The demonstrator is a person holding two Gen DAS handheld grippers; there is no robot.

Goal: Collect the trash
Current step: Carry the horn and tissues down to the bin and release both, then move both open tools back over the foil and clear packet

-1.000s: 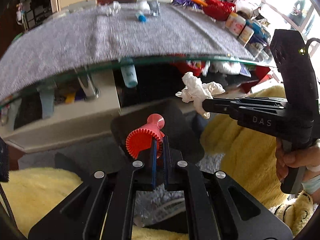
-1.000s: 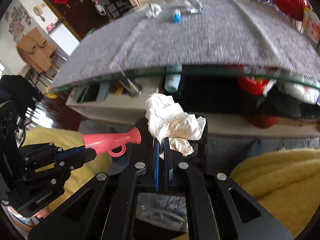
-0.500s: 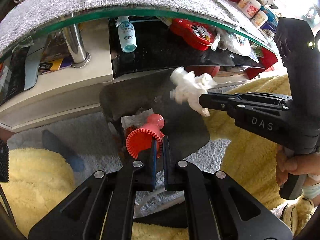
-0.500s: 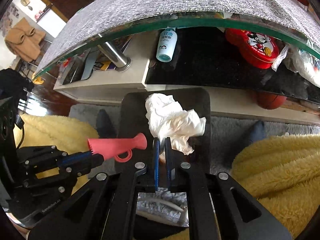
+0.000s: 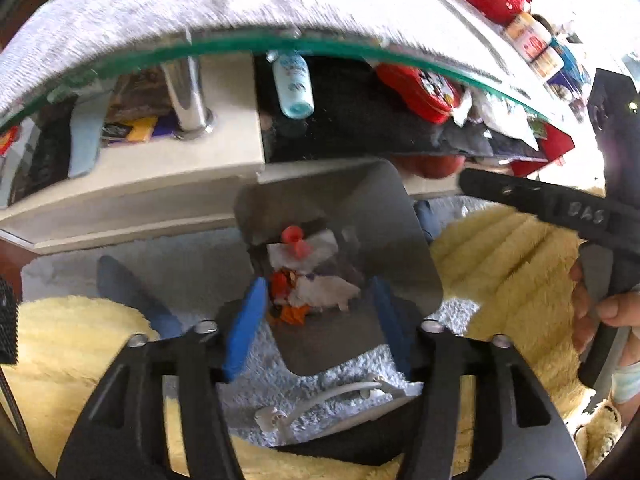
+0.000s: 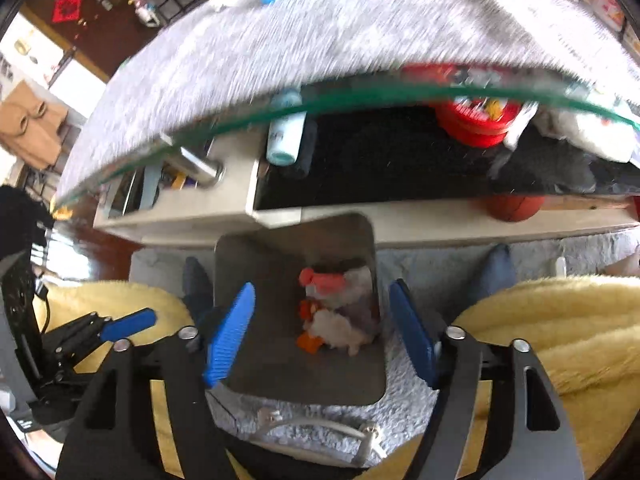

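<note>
Grey carpet carries a dark bin (image 6: 296, 376) beneath both spread, empty claws: left gripper (image 5: 318, 326), right gripper (image 6: 320, 330). Inside lie crumpled tissue (image 6: 336, 330) and the red horn (image 6: 324, 278), mouth toward the bin's left wall, long axis crosswise.

Both grippers let go of their trash. The left gripper (image 5: 316, 320), which pinched the red toy horn (image 5: 295, 240) a moment ago, now has its blue pads spread wide apart with nothing between them. The horn now lies down inside the grey trash bin (image 5: 404, 240), in the middle of the frame. The right gripper (image 6: 320, 332) held the crumpled white tissue (image 6: 336, 330) before; its pads are wide apart now too. The tissue lies in the trash bin (image 6: 256, 264), just below the horn (image 6: 322, 278). Both views are blurrier than before.
</note>
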